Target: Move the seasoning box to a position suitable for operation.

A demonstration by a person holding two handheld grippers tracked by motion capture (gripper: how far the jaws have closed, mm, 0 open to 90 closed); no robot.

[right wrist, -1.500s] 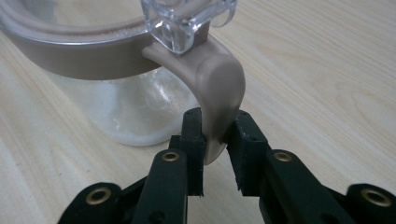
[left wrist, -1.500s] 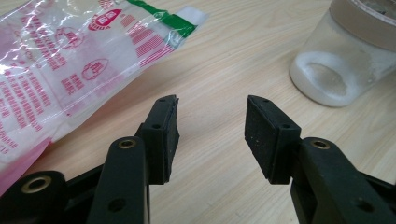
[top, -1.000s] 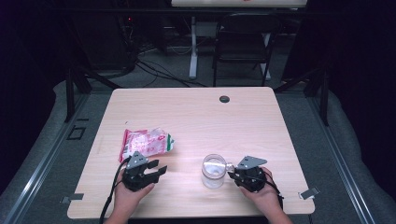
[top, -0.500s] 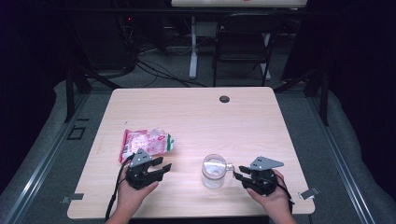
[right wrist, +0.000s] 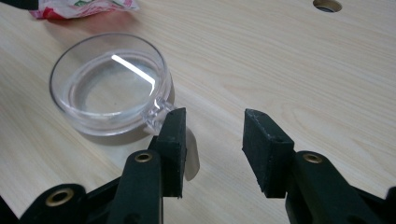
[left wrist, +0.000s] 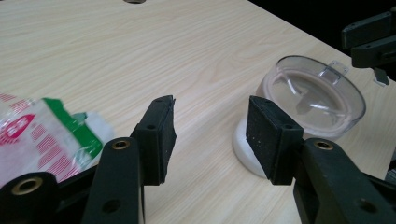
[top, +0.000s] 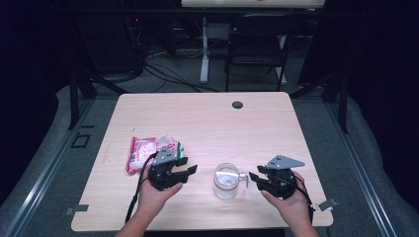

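Cup [top: 227, 180]: I see a clear plastic mug with a small handle [right wrist: 158, 113], upright on the table [top: 207, 123] near its front edge, between my two grippers.
Left gripper [top: 184, 169]: jaws parted, nothing between them; they have just been opening.
Right gripper [top: 256, 178]: jaws well apart and empty, just opened, its tips just beside the handle.
Snack packet [top: 148, 151]: red, white and green, behind my left gripper.

Bright table, black room around it.
Overhead light glares off the clear cup [right wrist: 109, 84]; the high view is soft, the near jaws blurred.
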